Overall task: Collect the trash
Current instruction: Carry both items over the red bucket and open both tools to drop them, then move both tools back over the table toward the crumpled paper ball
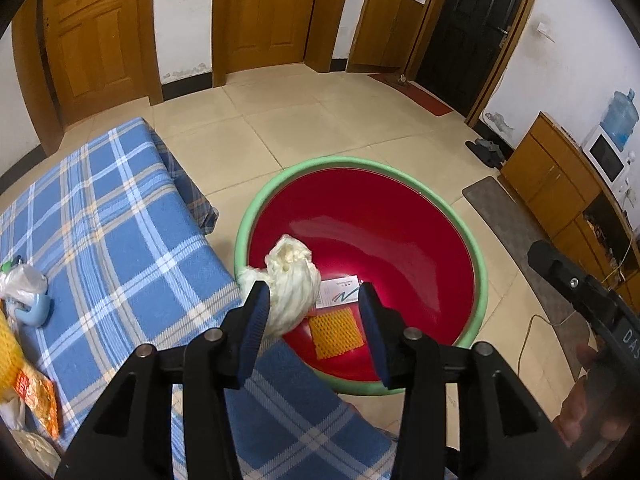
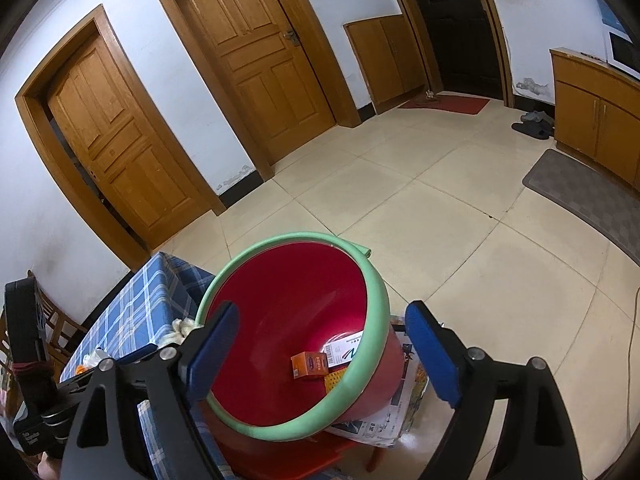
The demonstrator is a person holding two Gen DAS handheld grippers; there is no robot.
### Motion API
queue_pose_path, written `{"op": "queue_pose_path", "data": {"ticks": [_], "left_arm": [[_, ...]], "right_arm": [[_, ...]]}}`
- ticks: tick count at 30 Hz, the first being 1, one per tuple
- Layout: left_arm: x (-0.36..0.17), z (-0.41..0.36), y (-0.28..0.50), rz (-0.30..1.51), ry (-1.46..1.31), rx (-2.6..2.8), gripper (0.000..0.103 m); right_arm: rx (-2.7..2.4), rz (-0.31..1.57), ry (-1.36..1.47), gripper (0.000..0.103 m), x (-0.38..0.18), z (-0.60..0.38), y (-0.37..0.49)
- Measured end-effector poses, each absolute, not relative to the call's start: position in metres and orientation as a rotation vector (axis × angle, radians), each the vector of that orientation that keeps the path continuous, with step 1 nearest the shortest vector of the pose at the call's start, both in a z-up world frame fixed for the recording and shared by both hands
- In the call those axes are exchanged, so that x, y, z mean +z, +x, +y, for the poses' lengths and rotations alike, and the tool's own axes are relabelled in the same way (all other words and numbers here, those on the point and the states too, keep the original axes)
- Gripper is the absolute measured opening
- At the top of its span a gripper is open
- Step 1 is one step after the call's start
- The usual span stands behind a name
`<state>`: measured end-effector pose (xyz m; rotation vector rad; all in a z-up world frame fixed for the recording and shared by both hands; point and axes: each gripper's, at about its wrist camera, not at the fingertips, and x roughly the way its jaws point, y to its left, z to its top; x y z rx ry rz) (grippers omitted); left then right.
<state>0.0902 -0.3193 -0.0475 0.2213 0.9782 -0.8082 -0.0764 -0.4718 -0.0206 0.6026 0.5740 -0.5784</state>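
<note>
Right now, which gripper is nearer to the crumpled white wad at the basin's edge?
Left. The left gripper is open around the white wad; the right gripper is open farther off, across the red basin.

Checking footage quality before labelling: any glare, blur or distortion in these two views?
Left wrist: a white sheen on the red basin wall, yellow packaging smeared at the left edge. Right wrist: sharp, even light. Both views: fisheye bends the door frames, and the corners are dark.
</note>
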Motion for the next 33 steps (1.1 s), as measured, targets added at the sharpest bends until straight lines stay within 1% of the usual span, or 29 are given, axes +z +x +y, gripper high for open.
{"op": "queue_pose_path", "data": {"ticks": [2, 8, 13, 16, 17, 33], "left_arm": [[-0.046, -0.316, 0.090, 0.979, 0.210, -0.808, 0.046], [-0.034, -0.305, 0.086, 0.965, 0.179, -0.808, 0.046], [-0.024, -0.290, 0.081, 0.958, 0.144, -0.796, 0.046], [-0.018, -0.276, 0.078, 0.952, 0.123, -0.776, 0.046], [-0.016, -0.271, 0.077, 0.949, 0.117, -0.770, 0.046], [0.004, -0.183, 0.073, 0.915, 0.015, -0.603, 0.046]], "right_arm": [[-0.580, 0.572, 0.601, 0.090, -0.020, -0.472, -0.076], [-0.569, 0.569, 0.597, 0.090, -0.018, -0.469, -0.073], [-0.557, 0.579, 0.583, 0.093, -0.015, -0.463, -0.072], [-0.544, 0.585, 0.570, 0.095, -0.013, -0.458, -0.070], [-0.538, 0.588, 0.565, 0.097, -0.013, -0.456, -0.069], [-0.446, 0.610, 0.514, 0.102, 0.000, -0.422, -0.060]]}}
